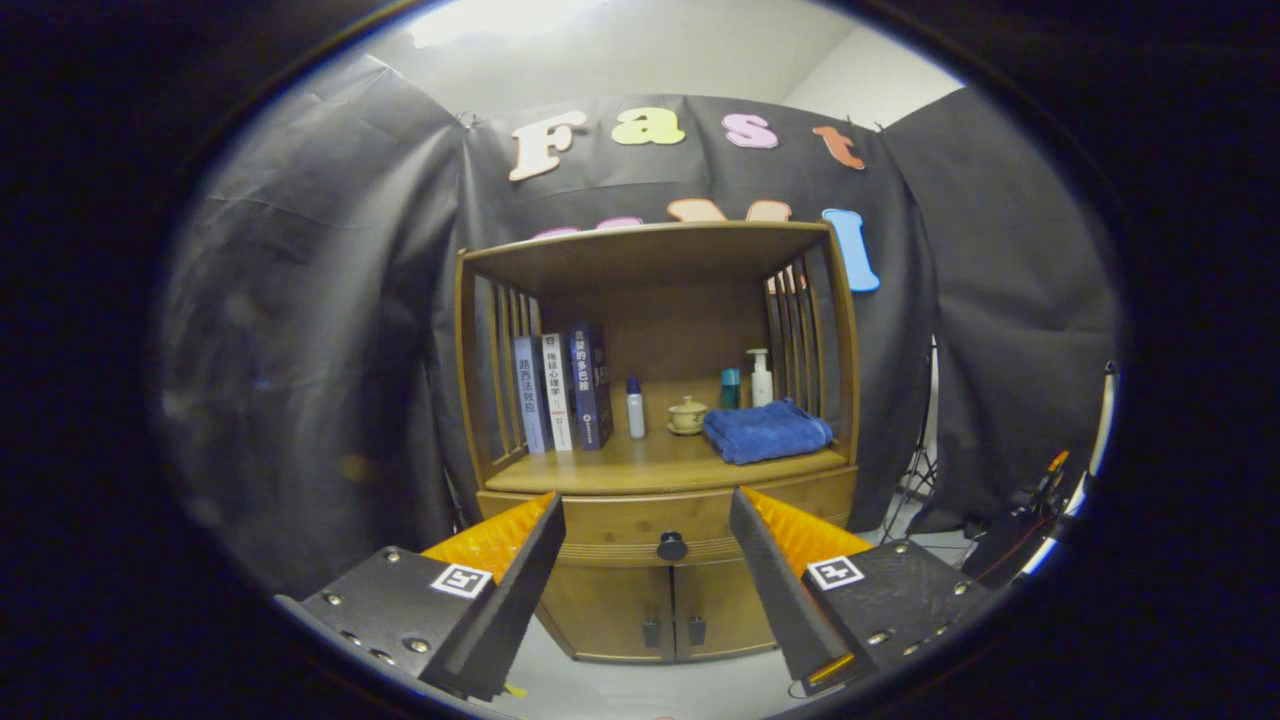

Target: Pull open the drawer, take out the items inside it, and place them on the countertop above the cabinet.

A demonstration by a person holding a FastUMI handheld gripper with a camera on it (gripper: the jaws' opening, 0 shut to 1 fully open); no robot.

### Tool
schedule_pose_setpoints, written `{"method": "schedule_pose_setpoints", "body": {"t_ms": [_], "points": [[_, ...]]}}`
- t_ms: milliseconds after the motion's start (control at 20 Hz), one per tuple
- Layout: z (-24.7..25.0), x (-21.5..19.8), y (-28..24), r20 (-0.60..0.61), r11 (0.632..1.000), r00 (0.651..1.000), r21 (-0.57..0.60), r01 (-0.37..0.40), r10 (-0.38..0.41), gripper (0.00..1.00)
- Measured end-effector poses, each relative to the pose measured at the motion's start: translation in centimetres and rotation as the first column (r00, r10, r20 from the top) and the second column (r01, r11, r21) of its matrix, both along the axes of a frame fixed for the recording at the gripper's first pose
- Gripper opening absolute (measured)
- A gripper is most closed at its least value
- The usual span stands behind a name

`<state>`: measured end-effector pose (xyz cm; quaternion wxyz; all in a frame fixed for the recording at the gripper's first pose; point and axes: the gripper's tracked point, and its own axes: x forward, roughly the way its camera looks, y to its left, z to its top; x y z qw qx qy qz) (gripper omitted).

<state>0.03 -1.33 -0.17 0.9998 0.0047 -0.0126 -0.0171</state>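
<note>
The hand-held gripper [647, 520] is open, with nothing between its two fingers, and it is well apart from the wooden cabinet [660, 440]. Each finger carries one small square marker with a black-and-white pattern, so there are two markers.

The drawer [610, 520] is closed. It lies just under the worktop [640, 465], and its one dark round knob [672, 546] is seen in the gap between the fingers, beyond them. Under the drawer there are two cabinet doors [640, 610], each with one dark handle.

On the worktop, at about 9 o'clock, three books [558, 390] stand upright side by side. Their spines have Chinese writing, but it is too small to read with certainty. Just at 3 o'clock of the books stands one small white bottle [635, 408] with a blue cap. Near the middle there is one small lidded cup [687, 414] on a saucer. At 3 o'clock of the cup lies one folded blue towel [766, 431]. Behind the towel, at 12 o'clock of it, stand one teal bottle [731, 388] and one white pump bottle [761, 378]. No writing on the bottles can be read.
</note>
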Motion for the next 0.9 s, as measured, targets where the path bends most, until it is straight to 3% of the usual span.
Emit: {"method": "schedule_pose_setpoints", "body": {"t_ms": [250, 500, 900], "points": [[-0.5, 1.5, -1.4, 0.018, 0.998, 1.000, -0.056, 0.023, -0.022, 0.99], [-2.7, 6.6, -4.5, -0.012, 0.995, 0.996, -0.045, 0.085, -0.086, 0.99], [-13.7, 17.2, -5.0, -0.182, 0.998, 0.982, -0.012, 0.055, -0.056, 0.99]]}}
